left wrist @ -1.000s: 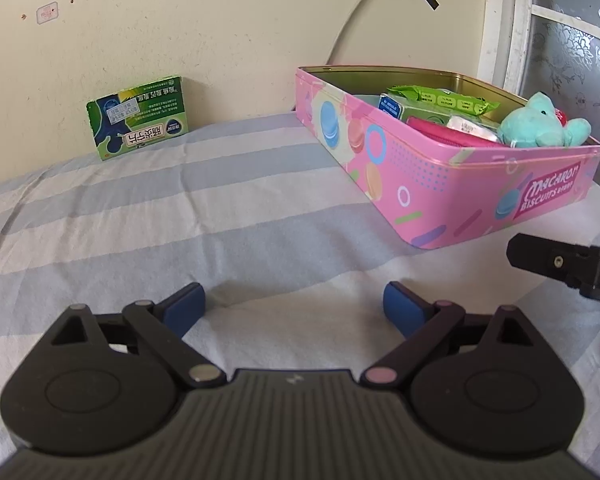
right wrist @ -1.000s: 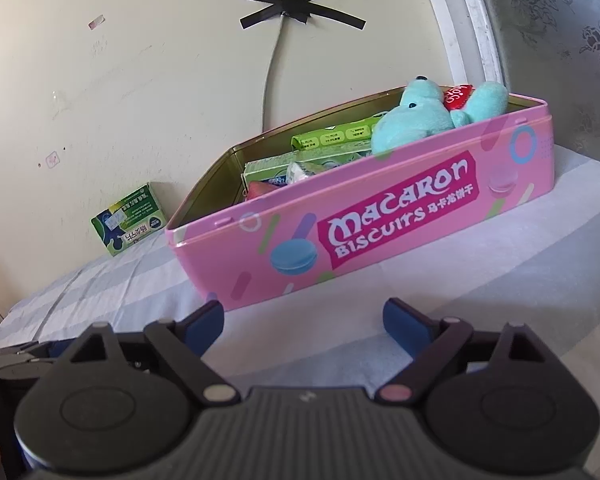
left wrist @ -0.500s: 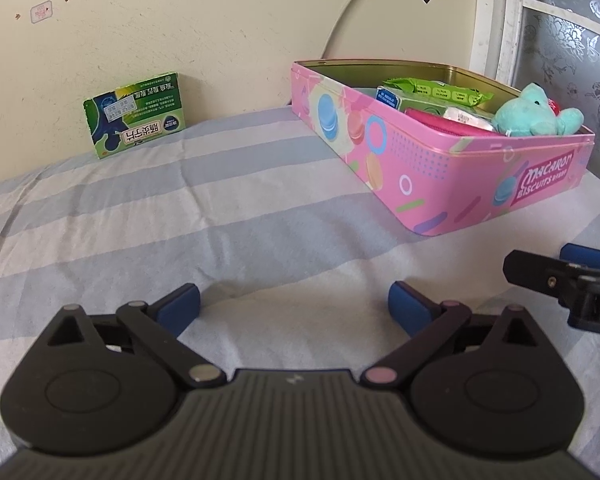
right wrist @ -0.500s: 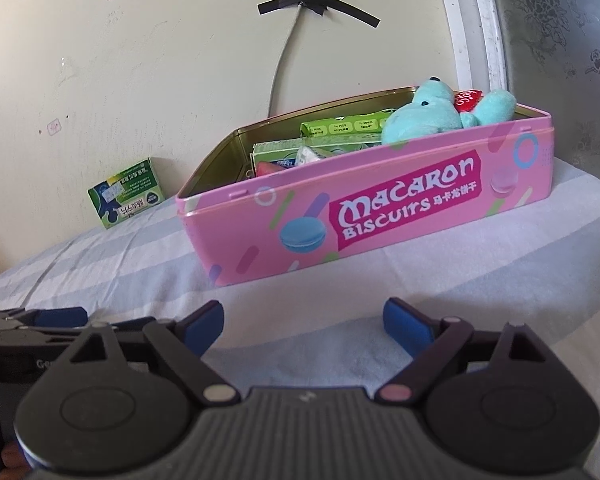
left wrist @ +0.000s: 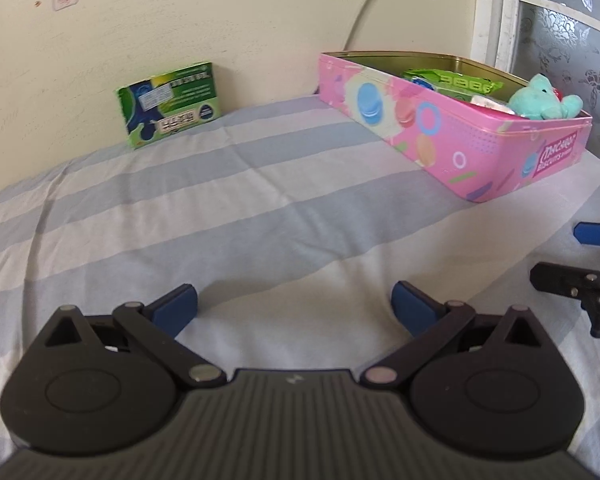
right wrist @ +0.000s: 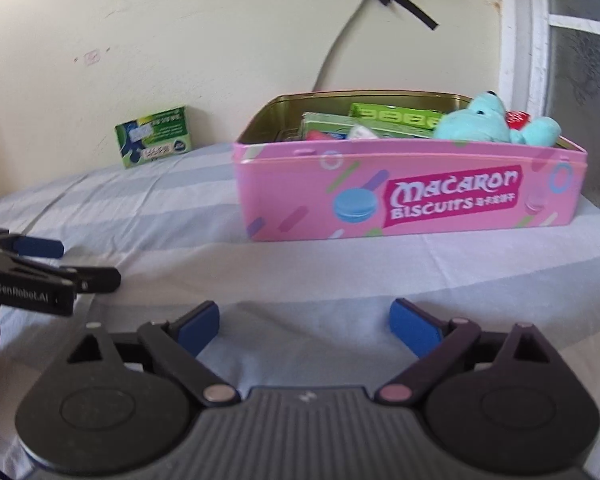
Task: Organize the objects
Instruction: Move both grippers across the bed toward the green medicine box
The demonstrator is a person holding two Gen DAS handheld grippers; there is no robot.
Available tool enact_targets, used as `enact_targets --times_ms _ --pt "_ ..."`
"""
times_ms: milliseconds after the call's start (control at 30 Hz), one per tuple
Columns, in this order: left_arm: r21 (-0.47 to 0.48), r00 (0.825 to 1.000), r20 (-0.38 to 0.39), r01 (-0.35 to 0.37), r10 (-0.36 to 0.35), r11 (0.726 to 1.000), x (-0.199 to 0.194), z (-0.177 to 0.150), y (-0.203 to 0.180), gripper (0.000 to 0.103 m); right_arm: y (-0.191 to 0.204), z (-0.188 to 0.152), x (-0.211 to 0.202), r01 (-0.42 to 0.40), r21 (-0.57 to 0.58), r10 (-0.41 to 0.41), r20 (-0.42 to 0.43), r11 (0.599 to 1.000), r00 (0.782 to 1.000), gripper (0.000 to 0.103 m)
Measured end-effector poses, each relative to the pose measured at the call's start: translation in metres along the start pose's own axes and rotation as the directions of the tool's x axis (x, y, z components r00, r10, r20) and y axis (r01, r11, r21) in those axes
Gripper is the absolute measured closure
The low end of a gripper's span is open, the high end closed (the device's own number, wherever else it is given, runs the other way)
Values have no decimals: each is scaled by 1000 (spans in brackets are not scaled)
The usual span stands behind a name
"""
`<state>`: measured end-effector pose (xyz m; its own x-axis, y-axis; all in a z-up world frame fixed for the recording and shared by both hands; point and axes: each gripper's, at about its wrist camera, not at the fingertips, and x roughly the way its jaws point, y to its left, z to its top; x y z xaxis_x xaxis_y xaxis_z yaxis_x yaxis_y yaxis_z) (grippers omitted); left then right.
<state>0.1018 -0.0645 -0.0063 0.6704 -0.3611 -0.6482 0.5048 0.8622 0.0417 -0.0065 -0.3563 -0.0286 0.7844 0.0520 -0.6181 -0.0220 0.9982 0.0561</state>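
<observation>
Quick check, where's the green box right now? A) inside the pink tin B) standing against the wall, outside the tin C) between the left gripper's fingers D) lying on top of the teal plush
B: the green box stands on the striped sheet against the wall, well left of the pink tin, with neither gripper near it.

Pink tin and green box on the striped sheet

We see the pink tin [right wrist: 412, 196] standing open on the sheet, marked "Macaron Biscuits". Inside it we find a teal plush toy [right wrist: 484, 122] at the right end, leaning over the rim, and green packets [right wrist: 396, 114] behind. The green box [left wrist: 170, 104] stands tilted against the wall, well apart to the tin's left.
</observation>
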Motion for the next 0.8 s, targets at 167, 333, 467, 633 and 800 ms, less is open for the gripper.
enact_targets --times_ms 167,333,467,633,800 --pt "-4 1000 3 -8 8 1000 -5 -6 17 0 22 1 3 -24 -52 24 -17 998 1000 5" --pt "-28 1000 6 -11 11 1000 -8 -11 28 0 42 0 3 -52 -85 50 -23 995 998 5" --pt "-30 1000 7 -11 12 999 -9 -11 29 0 52 0 5 -66 -100 63 -30 993 998 5" --pt "-37 1000 7 -19 20 999 -9 -12 36 0 62 0 6 -81 -119 77 -39 990 996 5" --pt "-49 999 7 -44 45 998 -9 -12 45 0 71 3 9 -91 -139 86 -45 986 995 5"
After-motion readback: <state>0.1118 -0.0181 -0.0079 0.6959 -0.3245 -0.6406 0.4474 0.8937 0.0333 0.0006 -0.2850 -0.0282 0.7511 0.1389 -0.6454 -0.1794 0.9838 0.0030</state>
